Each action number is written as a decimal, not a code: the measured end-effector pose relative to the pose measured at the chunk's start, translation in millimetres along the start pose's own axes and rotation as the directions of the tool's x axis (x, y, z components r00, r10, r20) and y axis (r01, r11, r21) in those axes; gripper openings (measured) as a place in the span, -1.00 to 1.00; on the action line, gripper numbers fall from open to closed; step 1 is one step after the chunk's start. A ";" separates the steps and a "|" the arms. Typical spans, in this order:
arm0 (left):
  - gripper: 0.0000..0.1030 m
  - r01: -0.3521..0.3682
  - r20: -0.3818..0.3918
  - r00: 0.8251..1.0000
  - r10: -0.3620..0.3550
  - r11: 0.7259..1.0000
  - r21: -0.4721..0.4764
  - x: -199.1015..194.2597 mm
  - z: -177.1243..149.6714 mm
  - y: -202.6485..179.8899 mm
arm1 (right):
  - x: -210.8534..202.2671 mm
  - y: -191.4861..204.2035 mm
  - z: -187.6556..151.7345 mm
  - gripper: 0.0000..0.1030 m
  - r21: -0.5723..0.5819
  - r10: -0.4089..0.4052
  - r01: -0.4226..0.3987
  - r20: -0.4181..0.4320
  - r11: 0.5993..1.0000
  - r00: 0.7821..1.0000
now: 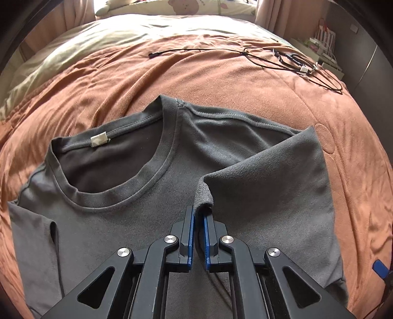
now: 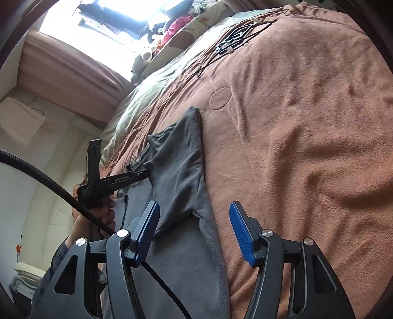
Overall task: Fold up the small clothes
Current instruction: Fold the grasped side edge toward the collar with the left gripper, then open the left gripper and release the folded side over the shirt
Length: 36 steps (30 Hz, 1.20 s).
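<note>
A dark grey T-shirt [image 1: 137, 220] lies front up on the orange blanket [image 1: 221, 81], its collar with a white label [image 1: 99, 140] pointing away from me. Its right sleeve [image 1: 270, 171] is folded in over the chest. My left gripper [image 1: 199, 211] is shut on the sleeve's edge, the fabric bunched at the pad tips. In the right wrist view the same gripper [image 2: 145, 174], held by a hand [image 2: 100, 216], pinches the sleeve [image 2: 181, 147]. My right gripper [image 2: 194, 205] hovers open over the shirt's side edge [image 2: 208, 257] with nothing gripped.
Black cables [image 1: 294, 61] with small connectors lie tangled on the blanket at the far right. A pale green sheet [image 1: 73, 49] and a printed pillow [image 1: 172, 7] are at the head of the bed. A shelf unit [image 1: 324, 46] stands beyond the right edge.
</note>
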<state>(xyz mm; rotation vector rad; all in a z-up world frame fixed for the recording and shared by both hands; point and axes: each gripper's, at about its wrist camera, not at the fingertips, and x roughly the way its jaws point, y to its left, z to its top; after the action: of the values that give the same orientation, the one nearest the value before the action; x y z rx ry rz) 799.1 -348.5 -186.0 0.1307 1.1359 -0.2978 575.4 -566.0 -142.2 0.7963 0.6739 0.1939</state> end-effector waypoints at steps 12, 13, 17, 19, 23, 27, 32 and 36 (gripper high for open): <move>0.05 0.114 -0.020 0.993 -0.117 0.988 -0.102 -23.1 -37.4 16.7 | 42.8 17.8 -2.9 0.11 -0.104 -0.112 0.101 -0.107 0.989 0.988; 0.05 0.132 -0.031 0.990 -0.136 0.986 -0.102 -23.0 -43.7 13.6 | 45.5 19.8 -4.3 0.11 -0.119 -0.135 0.121 -0.115 0.985 0.984; -0.07 0.174 -0.052 0.982 -0.180 0.980 -0.099 -22.0 -60.8 2.1 | 57.3 29.1 -10.5 0.11 -0.187 -0.211 0.183 -0.142 0.965 0.967; -0.25 0.189 -0.070 0.978 -0.196 0.978 -0.093 -20.9 -68.9 -5.0 | 60.0 34.6 -7.8 0.11 -0.200 -0.229 0.201 -0.133 0.959 0.964; -0.50 0.220 -0.108 0.968 -0.225 0.974 -0.063 -18.8 -83.9 -21.9 | 66.4 40.4 -2.0 -0.05 -0.214 -0.282 0.255 -0.106 0.943 0.954; -0.66 0.196 -0.119 0.973 -0.197 0.980 -0.021 -17.3 -98.1 -39.5 | 64.3 33.6 -3.0 -0.35 -0.193 -0.308 0.287 -0.093 0.938 0.947; -0.87 0.191 -0.126 0.974 -0.187 0.982 0.017 -21.5 -106.7 -55.1 | 47.7 20.8 1.7 -0.45 -0.139 -0.340 0.329 -0.067 0.934 0.938; -0.87 0.212 -0.146 0.968 -0.205 0.976 0.038 -24.1 -109.6 -64.9 | 34.9 20.9 1.9 -0.44 -0.116 -0.300 0.293 -0.052 0.949 0.952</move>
<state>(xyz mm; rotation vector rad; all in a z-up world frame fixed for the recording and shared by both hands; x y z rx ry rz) 674.8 -378.5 -206.9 0.0798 1.2856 -0.5130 605.5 -538.5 -143.2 0.5780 0.8332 -0.0167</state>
